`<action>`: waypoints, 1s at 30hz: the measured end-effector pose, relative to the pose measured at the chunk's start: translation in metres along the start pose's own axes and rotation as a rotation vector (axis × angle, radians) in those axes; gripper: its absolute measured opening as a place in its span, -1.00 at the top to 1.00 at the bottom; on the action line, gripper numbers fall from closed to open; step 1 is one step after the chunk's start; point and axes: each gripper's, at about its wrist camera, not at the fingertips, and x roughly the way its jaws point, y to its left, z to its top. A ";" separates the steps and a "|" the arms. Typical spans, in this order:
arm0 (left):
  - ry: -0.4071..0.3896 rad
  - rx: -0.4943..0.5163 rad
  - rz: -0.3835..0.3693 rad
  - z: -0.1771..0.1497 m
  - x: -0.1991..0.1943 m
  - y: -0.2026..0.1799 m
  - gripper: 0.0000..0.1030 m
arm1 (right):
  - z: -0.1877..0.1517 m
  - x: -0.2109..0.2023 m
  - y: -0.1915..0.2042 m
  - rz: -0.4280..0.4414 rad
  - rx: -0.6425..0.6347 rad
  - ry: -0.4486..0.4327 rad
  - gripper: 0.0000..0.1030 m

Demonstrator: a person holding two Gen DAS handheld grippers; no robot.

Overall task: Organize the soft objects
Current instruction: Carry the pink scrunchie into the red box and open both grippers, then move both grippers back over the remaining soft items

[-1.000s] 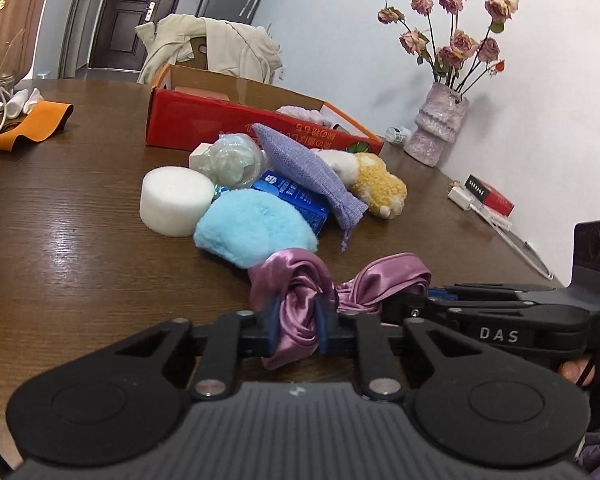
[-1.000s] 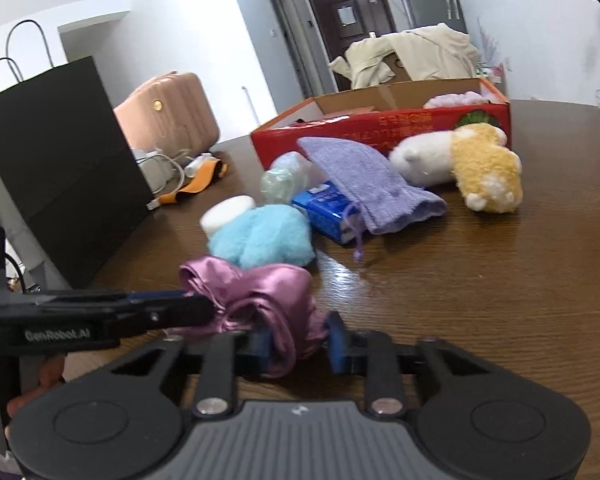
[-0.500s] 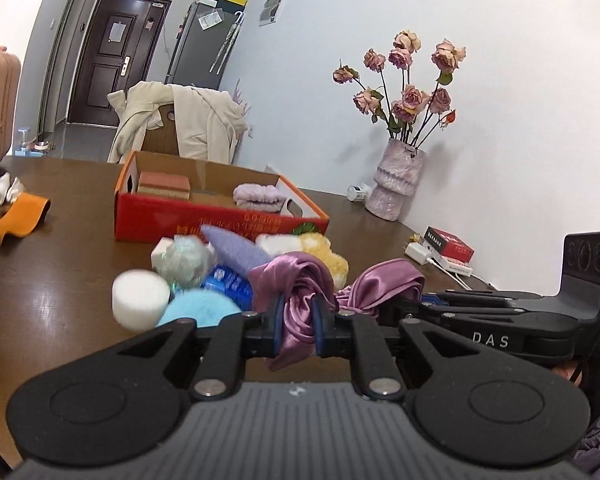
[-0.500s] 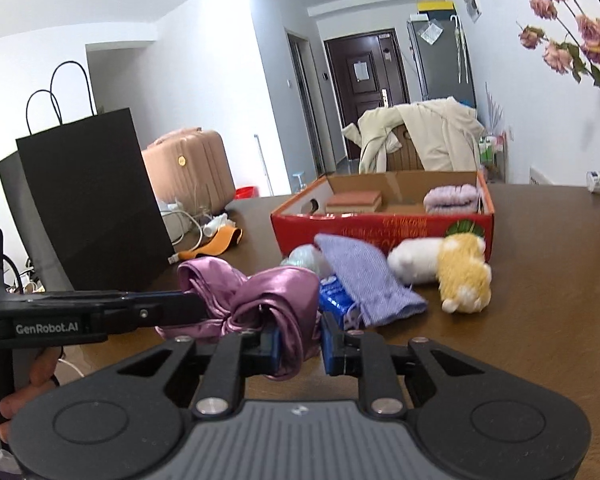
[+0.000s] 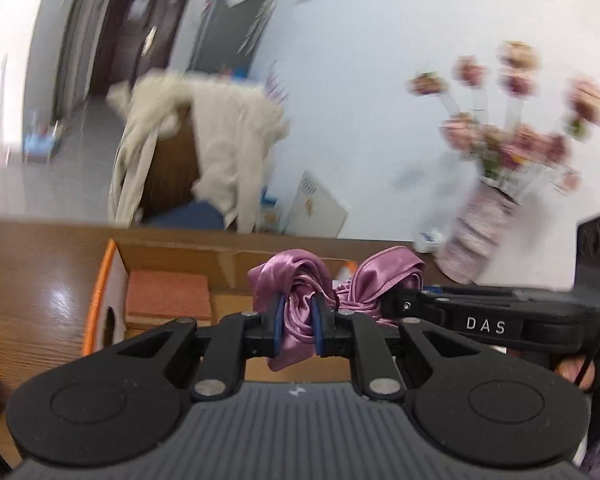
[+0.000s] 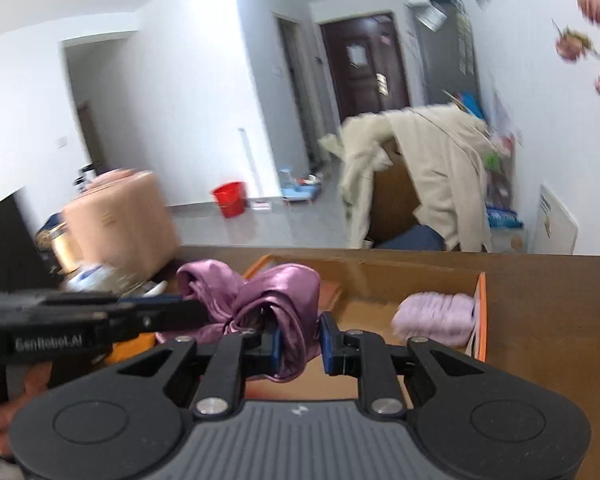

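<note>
Both grippers are pinching the shiny mauve satin cloth [image 5: 296, 312] — left gripper [image 5: 297, 326] on one bunch, right gripper [image 6: 299, 338] on the other — holding it over the open orange-edged cardboard box [image 6: 480, 312]. Next, I'd say, comes lowering and letting go beside the folded lilac towel [image 6: 434, 318].

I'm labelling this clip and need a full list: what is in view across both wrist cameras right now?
satin cloth: one, mauve, held up over the box by both grippers
cardboard box: one, orange-edged, open, on the table
folded item: one, lilac, inside the box
flat block: one, reddish-brown, inside the box
table: one, dark wood
vase of flowers: one, pink, on the table
coat: one, cream, draped on a chair
suitcase: one, peach
bucket: one, red, on the floor
left gripper: shut on satin cloth
right gripper: shut on satin cloth
</note>
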 end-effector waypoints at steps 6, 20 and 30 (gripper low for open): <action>0.088 -0.024 0.060 0.021 0.106 0.045 0.72 | 0.022 0.120 -0.046 -0.096 0.093 0.104 0.65; 0.120 -0.054 0.106 0.000 0.145 0.060 -0.01 | 0.001 0.209 -0.071 -0.212 0.057 0.183 0.36; 0.041 0.024 0.232 0.034 0.054 0.026 -0.22 | 0.039 0.122 -0.041 -0.241 0.029 0.109 -0.36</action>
